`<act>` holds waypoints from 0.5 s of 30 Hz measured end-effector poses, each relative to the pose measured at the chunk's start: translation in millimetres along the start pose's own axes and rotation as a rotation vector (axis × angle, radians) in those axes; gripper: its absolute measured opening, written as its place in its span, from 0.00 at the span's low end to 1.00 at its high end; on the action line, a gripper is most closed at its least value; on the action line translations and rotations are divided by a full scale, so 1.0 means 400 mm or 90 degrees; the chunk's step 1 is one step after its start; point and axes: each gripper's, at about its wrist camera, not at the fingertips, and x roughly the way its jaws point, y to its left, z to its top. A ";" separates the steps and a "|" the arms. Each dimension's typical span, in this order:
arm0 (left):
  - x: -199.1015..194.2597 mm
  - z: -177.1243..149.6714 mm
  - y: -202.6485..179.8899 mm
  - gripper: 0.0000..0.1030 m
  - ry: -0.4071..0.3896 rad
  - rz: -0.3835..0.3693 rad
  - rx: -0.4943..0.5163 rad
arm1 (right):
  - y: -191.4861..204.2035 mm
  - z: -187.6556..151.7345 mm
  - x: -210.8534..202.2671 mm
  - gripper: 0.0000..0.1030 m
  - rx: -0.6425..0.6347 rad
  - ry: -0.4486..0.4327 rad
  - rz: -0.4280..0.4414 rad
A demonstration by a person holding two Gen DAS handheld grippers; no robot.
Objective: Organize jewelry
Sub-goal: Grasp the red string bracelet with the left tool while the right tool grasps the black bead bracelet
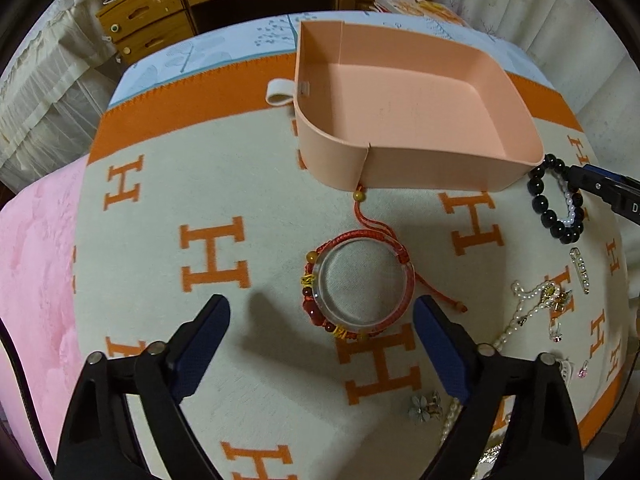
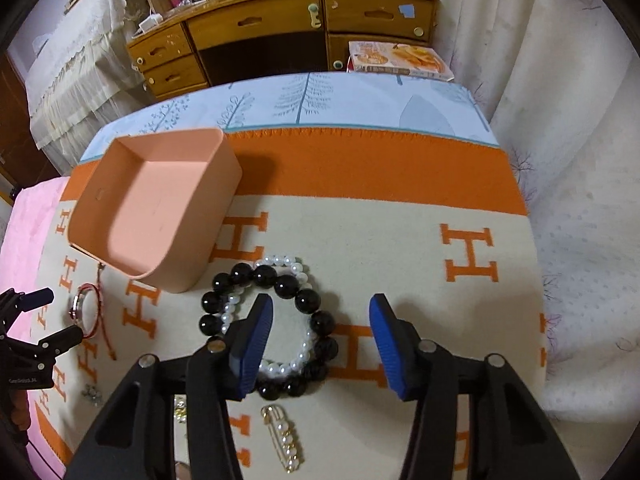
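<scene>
Hovering with fingers apart, the left gripper [image 1: 322,344] frames a clear bangle [image 1: 362,286] ringed by a red braided cord bracelet [image 1: 316,300] on the woolly H-patterned blanket [image 1: 160,208]. At twelve o'clock sits the smooth peach tray [image 1: 420,168], bare blanket between. The right gripper [image 2: 322,346], fingers spread, straddles glossy black beads [image 2: 320,322] looped with a pearl bracelet [image 2: 280,368].

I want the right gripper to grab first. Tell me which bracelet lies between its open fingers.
The black bead bracelet, lying with a small pearl bracelet. The right gripper straddles its right side. The red cord bracelet lies by the left gripper.
</scene>
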 end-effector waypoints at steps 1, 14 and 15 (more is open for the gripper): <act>0.006 0.003 0.004 0.78 0.007 -0.004 -0.003 | 0.001 -0.001 0.008 0.46 -0.001 0.005 0.002; 0.012 0.023 0.045 0.09 0.015 -0.019 -0.053 | -0.004 -0.007 -0.029 0.15 0.031 -0.009 0.034; 0.001 0.022 0.048 0.09 0.008 -0.018 -0.056 | -0.001 -0.008 -0.048 0.15 0.031 -0.017 0.038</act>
